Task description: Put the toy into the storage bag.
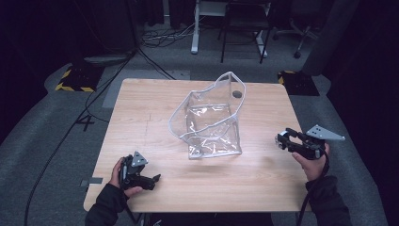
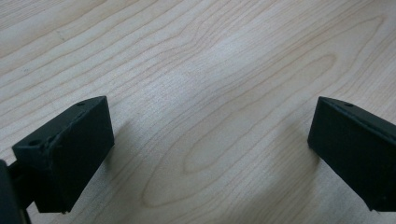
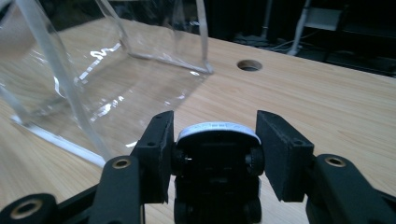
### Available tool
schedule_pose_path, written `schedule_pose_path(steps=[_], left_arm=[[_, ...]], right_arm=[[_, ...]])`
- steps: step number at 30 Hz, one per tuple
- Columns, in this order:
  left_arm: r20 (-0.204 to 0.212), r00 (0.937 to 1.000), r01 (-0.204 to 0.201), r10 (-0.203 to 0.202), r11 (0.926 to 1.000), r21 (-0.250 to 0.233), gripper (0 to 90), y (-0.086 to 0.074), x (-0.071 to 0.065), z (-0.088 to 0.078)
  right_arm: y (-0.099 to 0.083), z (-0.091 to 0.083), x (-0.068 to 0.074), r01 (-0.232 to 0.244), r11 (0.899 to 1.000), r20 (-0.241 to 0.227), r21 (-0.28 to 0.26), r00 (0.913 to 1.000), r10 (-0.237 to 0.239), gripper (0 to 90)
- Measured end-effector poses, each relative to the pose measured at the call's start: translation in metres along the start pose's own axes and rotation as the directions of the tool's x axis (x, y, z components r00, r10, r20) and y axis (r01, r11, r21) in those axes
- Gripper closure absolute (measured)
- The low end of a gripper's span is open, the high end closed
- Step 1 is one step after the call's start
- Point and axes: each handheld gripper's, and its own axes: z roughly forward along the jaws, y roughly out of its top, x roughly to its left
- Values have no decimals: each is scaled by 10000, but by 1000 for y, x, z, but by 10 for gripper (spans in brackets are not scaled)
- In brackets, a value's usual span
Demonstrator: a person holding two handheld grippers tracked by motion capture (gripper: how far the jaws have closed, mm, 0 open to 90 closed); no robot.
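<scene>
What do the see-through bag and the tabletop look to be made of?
The bag looks like clear soft plastic film, probably vinyl: the wood shows through it, glossy glints run along its creases, and a pale trim edges its rim. The table looks like light wood or wood-look laminate, matte, with visible grain; which of the two cannot be told.

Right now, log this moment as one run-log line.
left claw: open, low over bare table | right claw: shut on small dark wheeled toy, off table | clear bag: standing open mid-table, untouched
</scene>
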Motion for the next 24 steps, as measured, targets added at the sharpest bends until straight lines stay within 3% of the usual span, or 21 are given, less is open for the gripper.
schedule_pose_path(steps=[4, 11, 24], left_arm=[[1, 10000, -2, 2, 10000, -2, 5, 0, 0, 0], [-7, 10000, -72, 72, 10000, -32, 5, 0, 0, 0], [0, 10000, -2, 2, 10000, -2, 5, 0, 0, 0]], right_arm=[[11, 6, 3, 34, 10000, -309, -3, 9995, -34, 491], [25, 13, 9, 355, 9993, -437, 91, 9984, -351, 491], [56, 12, 16, 675, 9975, -409, -200, 9968, -683, 491]])
